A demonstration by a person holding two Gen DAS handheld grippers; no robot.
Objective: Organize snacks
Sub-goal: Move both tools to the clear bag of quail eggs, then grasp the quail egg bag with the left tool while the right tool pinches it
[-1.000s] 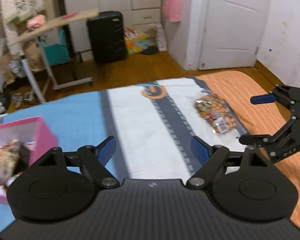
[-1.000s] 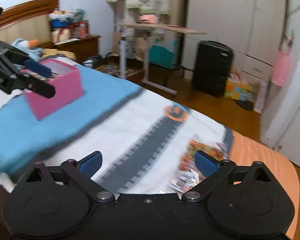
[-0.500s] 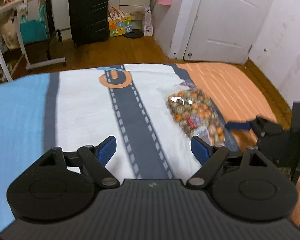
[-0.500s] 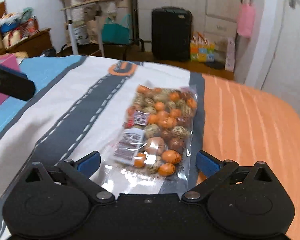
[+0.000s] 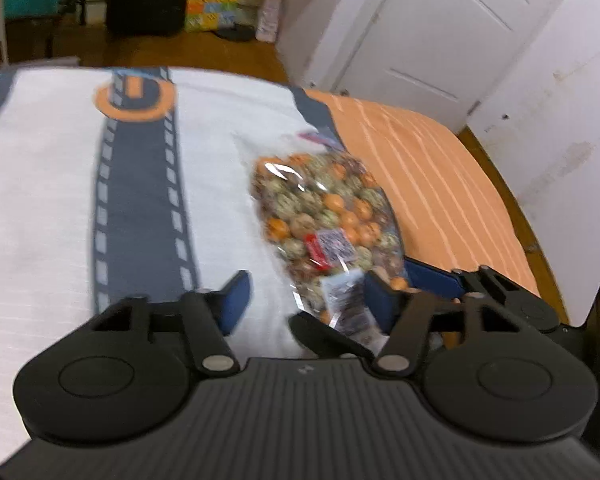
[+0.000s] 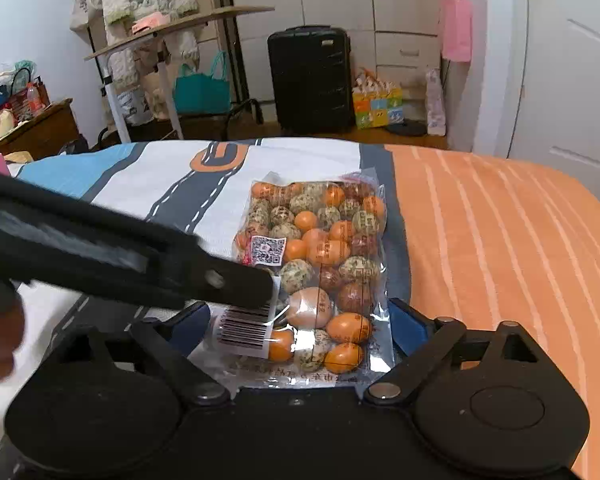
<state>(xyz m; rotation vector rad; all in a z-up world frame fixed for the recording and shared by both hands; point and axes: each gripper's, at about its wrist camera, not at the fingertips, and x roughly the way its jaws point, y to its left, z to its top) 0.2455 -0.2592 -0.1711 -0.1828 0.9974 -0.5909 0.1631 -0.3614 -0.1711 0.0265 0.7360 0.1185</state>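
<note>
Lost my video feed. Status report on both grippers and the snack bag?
Right gripper open, straddling near end of snack bag, jaws closing. Left gripper closing, not gripping, one finger crossing over the bag. Bag flat on bedspread.

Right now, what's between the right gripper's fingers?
The near end of the clear snack bag, barcode label included, lies between the right gripper fingers; the right wrist view shows it.

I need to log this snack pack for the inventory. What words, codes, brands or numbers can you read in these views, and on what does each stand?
None can be read as text.
Snack bag, white label: a QR code, no legible words.
Snack bag, lower white label: a barcode, digits too small to read.
Snack bag, bottom seal: a printed line, too faint to read.
Black suitcase: a small badge, too small to read.
</note>
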